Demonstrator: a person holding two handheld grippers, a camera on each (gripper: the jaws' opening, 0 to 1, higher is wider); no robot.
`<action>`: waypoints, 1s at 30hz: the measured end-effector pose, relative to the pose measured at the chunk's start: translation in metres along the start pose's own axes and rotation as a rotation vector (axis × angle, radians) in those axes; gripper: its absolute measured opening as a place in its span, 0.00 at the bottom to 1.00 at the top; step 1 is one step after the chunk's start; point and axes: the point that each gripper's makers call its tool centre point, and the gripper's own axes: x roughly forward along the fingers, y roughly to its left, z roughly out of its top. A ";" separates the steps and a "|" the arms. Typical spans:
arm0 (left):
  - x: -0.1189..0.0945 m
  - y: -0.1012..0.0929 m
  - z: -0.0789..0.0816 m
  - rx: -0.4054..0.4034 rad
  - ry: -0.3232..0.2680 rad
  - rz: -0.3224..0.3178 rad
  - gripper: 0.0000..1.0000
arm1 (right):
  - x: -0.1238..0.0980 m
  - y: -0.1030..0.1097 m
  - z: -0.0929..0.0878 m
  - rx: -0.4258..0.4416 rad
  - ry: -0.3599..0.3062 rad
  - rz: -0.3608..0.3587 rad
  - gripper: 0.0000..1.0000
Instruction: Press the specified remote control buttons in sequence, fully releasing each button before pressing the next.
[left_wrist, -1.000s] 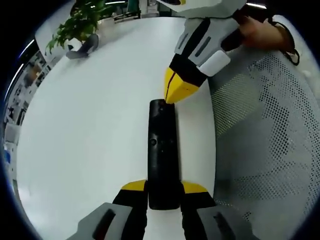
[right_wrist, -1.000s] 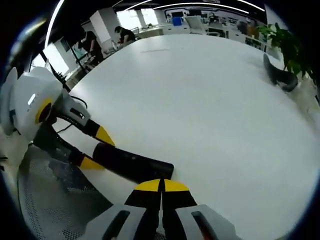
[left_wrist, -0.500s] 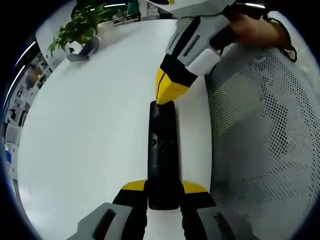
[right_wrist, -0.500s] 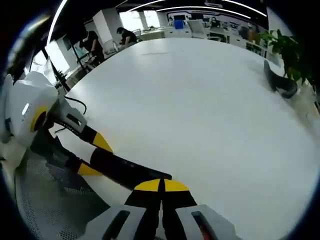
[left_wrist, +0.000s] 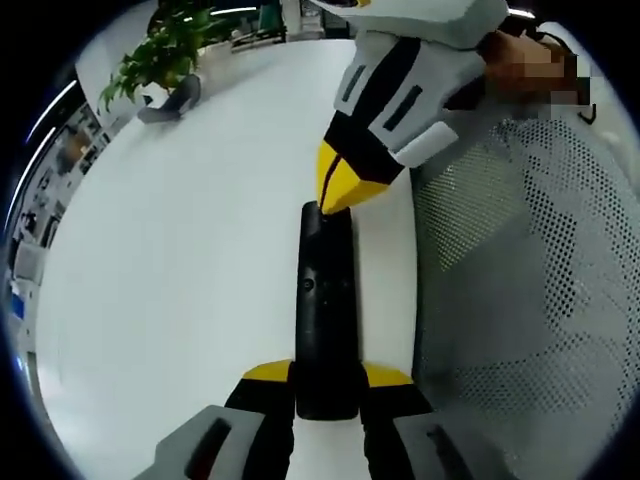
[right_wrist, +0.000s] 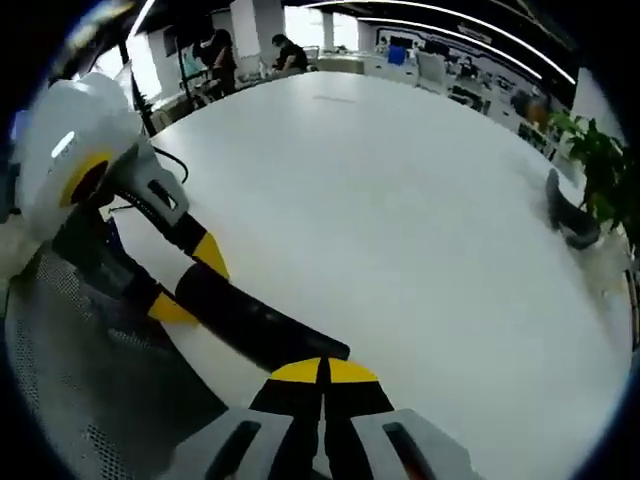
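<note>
Grippers: left gripper clamps one remote, right gripper tips touching it.

- No text, label, brand, number or sign can be read anywhere.
- Markings on the remote control are too small to be made out.

Matt black, probably plastic remote; smooth white table; perforated grey mesh chair.
</note>
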 end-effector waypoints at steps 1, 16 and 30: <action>0.000 0.000 0.000 -0.014 -0.019 0.001 0.24 | 0.000 -0.002 0.000 0.010 -0.001 0.001 0.00; -0.001 -0.005 0.002 -0.127 -0.253 0.055 0.25 | -0.001 -0.005 0.001 0.099 -0.026 0.040 0.00; -0.002 -0.004 0.007 -0.119 -0.342 0.052 0.25 | -0.003 -0.007 0.001 0.238 -0.050 0.088 0.00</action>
